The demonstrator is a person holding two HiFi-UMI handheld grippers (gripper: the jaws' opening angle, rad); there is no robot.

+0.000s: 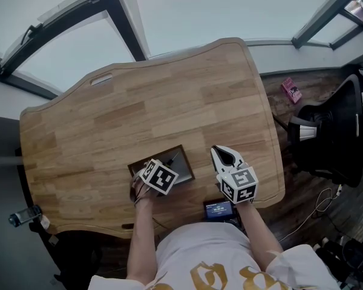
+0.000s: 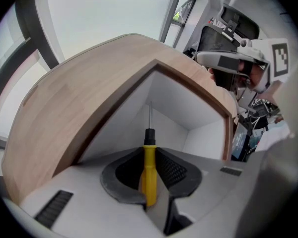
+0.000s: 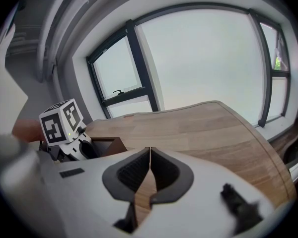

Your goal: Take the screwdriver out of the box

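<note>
Fingers (image 2: pixel 125 173) of the left gripper (image 2: pixel 149 151) were clamped on the screwdriver (image 2: pixel 149 171) by its yellow handle, with the shaft pointing into the white-lined box (image 2: pixel 201 108). Only that gripper's view showed this; in the head view the marker cube (image 1: pixel 160 177) hid it. Right gripper (image 3: pixel 150 155) hovered over the table (image 3: pixel 213 128), fingers together, empty.

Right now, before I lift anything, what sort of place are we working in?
Probably an office or a study. A wooden desk stands against large windows, and a black office chair sits beside it.
</note>
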